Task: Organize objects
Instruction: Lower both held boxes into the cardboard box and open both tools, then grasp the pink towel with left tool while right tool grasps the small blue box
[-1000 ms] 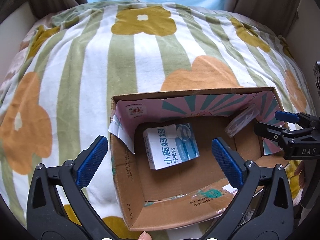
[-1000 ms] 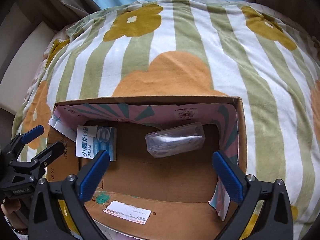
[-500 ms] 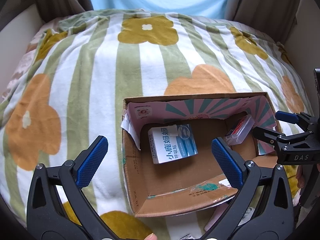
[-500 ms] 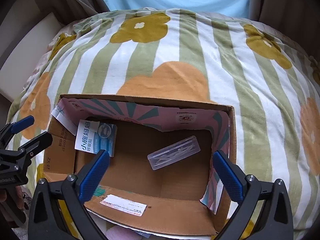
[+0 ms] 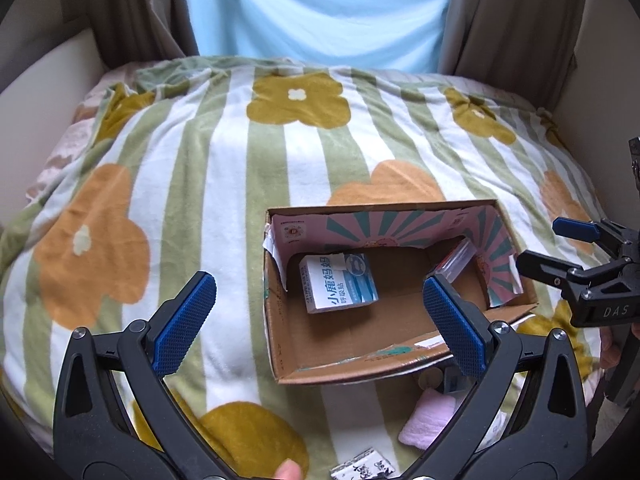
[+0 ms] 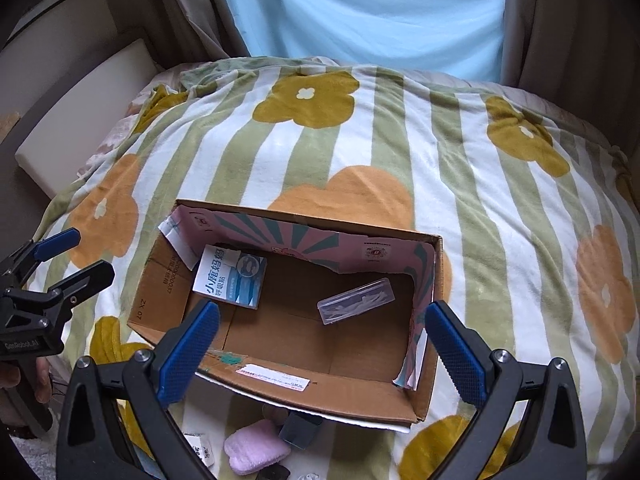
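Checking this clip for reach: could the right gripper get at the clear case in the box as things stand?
Probably yes. The right gripper is open and empty above the box's open top, and the clear case lies uncovered on the floor near the right wall. That wall may crowd one finger.

One carton (image 6: 280, 384) holding one box (image 6: 232, 278) and one clear case (image 6: 355, 301); one pink pad (image 6: 254, 450); two grippers (image 5: 320, 324) (image 6: 322, 338).

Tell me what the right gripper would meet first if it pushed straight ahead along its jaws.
Probably the inside of the cardboard box: the open right gripper points at its bare floor, near the clear plastic case. Depth is unclear, so the near wall might come first.
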### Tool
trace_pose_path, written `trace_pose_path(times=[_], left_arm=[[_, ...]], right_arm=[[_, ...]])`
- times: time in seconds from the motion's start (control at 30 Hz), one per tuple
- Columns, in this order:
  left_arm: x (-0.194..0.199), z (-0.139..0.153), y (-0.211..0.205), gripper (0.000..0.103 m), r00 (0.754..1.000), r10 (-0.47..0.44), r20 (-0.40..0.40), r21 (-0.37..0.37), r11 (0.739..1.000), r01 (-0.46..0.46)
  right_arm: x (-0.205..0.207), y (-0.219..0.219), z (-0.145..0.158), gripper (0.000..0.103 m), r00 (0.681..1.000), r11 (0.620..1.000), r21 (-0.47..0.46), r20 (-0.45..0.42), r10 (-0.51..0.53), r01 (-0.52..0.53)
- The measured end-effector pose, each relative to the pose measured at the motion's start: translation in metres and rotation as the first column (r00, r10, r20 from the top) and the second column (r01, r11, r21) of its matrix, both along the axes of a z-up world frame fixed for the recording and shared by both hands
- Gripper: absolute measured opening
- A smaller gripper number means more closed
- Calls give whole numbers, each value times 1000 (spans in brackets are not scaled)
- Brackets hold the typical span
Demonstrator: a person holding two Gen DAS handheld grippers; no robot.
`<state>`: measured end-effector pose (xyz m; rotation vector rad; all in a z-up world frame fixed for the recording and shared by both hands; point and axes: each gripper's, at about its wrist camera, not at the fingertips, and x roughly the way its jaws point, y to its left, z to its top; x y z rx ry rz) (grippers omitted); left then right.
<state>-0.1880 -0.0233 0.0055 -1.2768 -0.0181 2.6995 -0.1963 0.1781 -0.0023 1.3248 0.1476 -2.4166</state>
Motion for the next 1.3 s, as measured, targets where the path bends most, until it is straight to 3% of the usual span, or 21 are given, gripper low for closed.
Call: trace_pose_path(times=[0.27,0.5,0.67,1.07,1.3], left_arm=[[49,18,-5,103,996,-42,-79,6,999,43],[88,-1,9,103,988,-143,-64,25,989,145],[111,-32,32,103,966,-259,-24,35,965,260],[128,-126,83,102,883,-451,132,112,892,439],[116,-166,104,98,836,-503,221,117,864,489]], right_arm=[[46,-4,7,103,994,995,-24,-43,97,-98],[83,-4,-5,103,978,980,-24,-76,193,-196],[108,6,-24,103,945,951,-3,-108,308,-310],[131,41,-108,102,876,876,72,-41,480,-476],[115,38,-142,92,833,832,60,-11,554,-552]])
